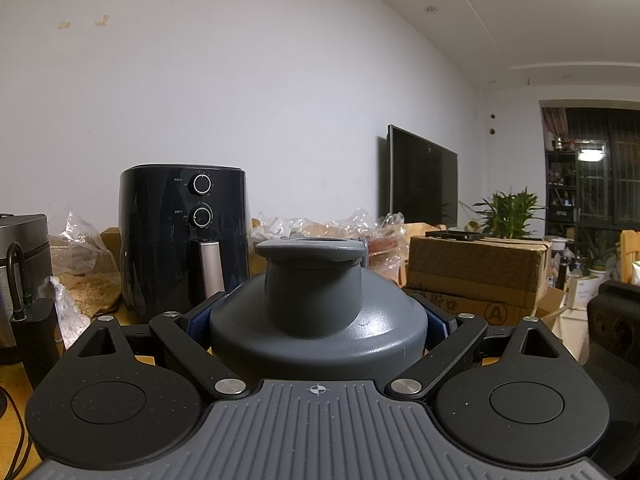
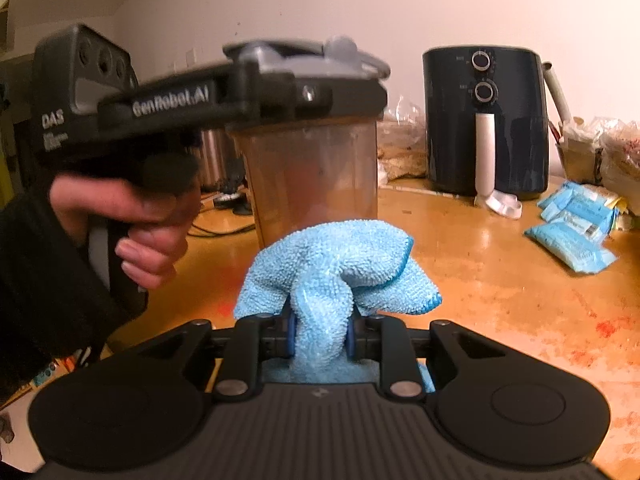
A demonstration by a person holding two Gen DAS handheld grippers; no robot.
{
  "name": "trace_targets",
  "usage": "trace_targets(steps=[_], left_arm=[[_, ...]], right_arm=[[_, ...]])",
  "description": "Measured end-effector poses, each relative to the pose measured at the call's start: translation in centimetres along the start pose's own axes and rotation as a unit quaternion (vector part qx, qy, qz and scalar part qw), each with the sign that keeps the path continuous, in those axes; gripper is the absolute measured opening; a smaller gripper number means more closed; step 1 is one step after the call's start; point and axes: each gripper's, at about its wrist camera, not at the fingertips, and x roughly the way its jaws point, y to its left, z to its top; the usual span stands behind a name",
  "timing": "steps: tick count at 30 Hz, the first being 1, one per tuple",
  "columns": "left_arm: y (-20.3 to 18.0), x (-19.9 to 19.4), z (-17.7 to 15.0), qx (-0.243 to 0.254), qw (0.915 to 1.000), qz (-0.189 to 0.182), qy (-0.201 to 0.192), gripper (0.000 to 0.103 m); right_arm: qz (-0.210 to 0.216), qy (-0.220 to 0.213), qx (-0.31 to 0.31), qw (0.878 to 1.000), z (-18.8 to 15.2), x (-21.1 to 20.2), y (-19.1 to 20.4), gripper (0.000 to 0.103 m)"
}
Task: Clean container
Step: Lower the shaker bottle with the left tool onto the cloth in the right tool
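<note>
Right now my left tool clamps the container by its lid; my right tool pinches the cloth. Hard wiping could twist the container loose onto the counter.

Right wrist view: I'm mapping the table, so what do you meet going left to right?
Hand on the left gripper → container with blue cloth before it → air fryer → blue packets.
</note>
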Motion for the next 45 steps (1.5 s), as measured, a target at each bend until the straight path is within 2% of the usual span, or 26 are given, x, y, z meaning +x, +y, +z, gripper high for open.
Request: trace_targets(steps=[8, 18, 33, 42, 45], left_arm=[[0.0, 0.0, 0.0, 0.001, 1.0, 0.0, 0.002, 0.095], [0.2, 0.1, 0.2, -0.001, 1.0, 0.0, 0.004, 0.095], [0.1, 0.1, 0.2, 0.001, 1.0, 0.004, 0.002, 0.095], [-0.2, 0.0, -0.1, -0.002, 0.9998, 0.018, -0.011, 0.095], [-0.6, -0.4, -0.1, 0.004, 0.9991, 0.03, -0.028, 0.095]], right_arm=[[0.003, -0.058, -0.03, 0.998, 1.3, -1.9, 0.6, 0.018], [0.0, -0.133, -0.058, 0.989, 2.3, -3.5, 1.1, 0.018], [-0.001, -0.131, -0.052, 0.99, 2.4, -3.5, 0.8, 0.019], [-0.001, -0.13, -0.051, 0.99, 2.3, -3.5, 0.8, 0.019], [-0.002, -0.131, -0.052, 0.99, 2.3, -3.5, 0.7, 0.019]])
